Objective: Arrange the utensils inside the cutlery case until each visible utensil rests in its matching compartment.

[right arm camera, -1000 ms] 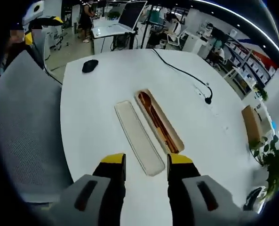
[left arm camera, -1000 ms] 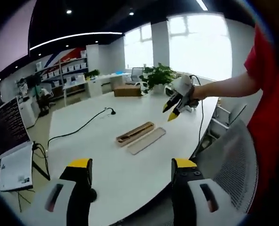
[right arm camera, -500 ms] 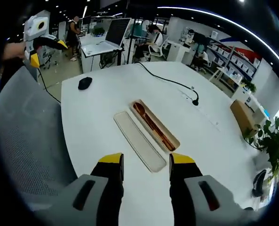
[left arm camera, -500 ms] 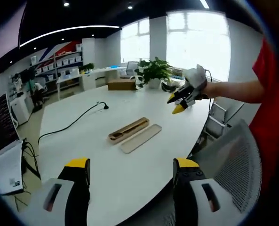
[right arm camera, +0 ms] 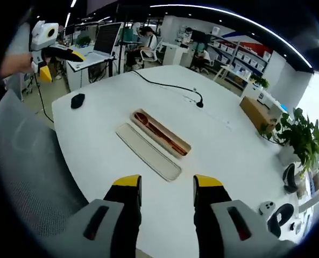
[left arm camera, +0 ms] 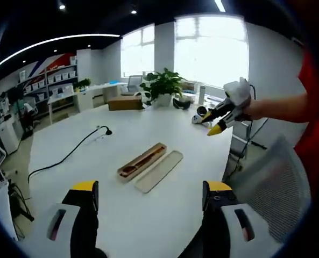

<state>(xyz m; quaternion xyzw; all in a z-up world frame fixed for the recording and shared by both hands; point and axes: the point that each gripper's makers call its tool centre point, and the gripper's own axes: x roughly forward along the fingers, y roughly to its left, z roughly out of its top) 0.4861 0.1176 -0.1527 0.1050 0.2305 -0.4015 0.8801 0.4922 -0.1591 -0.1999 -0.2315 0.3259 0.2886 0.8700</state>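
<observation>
Wooden cutlery case (right arm camera: 160, 132) lay open mid-tabletop (right arm camera: 229, 156) beside its lid (right arm camera: 147, 151), utensils inside; both grippers (left arm camera: 150, 193) (right arm camera: 163, 188) hung back, jaws wide and empty, approach seemingly next

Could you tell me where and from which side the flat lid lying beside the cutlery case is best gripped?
The lid lies flat on the table, alongside the cutlery case. I'd probably take its near rounded end, coming in low from the table-edge side with the right gripper. That end is free, while the case crowds its far long side.
</observation>
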